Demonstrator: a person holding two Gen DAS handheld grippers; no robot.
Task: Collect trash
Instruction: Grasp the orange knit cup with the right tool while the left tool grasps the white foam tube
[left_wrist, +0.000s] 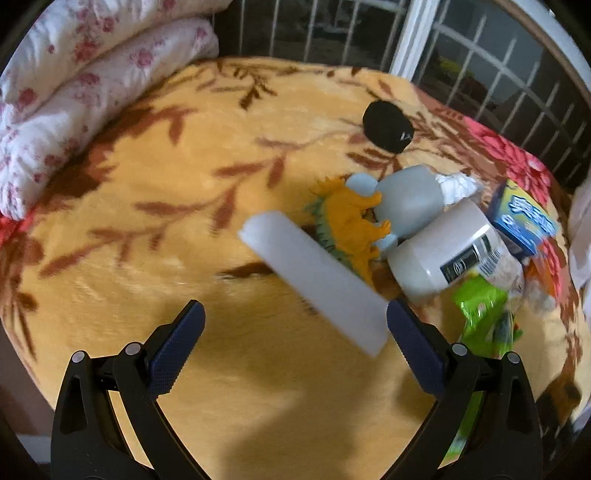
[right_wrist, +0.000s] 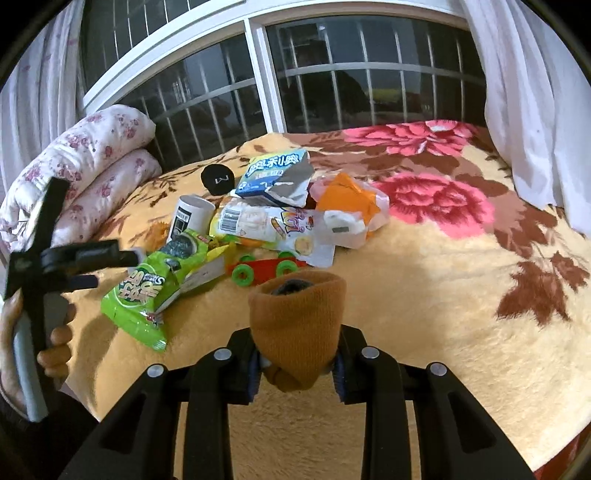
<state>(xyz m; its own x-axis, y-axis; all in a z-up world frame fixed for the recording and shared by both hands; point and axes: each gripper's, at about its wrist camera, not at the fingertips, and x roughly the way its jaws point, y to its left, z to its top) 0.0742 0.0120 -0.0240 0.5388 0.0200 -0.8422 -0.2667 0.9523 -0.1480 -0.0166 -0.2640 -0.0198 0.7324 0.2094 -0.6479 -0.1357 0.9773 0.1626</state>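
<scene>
My right gripper (right_wrist: 295, 373) is clamped on a brown knitted sock (right_wrist: 297, 325), its cuff standing up in the lower centre of the frame. My left gripper (left_wrist: 295, 332) stands wide, nothing pressed between the pads; a white block (left_wrist: 314, 280) lies slanted just past the right pad, and I cannot tell whether they touch.

Beyond the sock, mid-frame, the trash lies heaped on the yellow floral blanket (right_wrist: 424, 314): a green snack bag (right_wrist: 155, 291) at left, a white bottle (right_wrist: 192, 218), a blue wrapper (right_wrist: 273, 173), an orange bag (right_wrist: 351, 203), with a red toy skateboard (right_wrist: 266, 269) in front. In the left view an orange toy dinosaur (left_wrist: 354, 225) sits right of centre, against a grey jug (left_wrist: 410, 203).
</scene>
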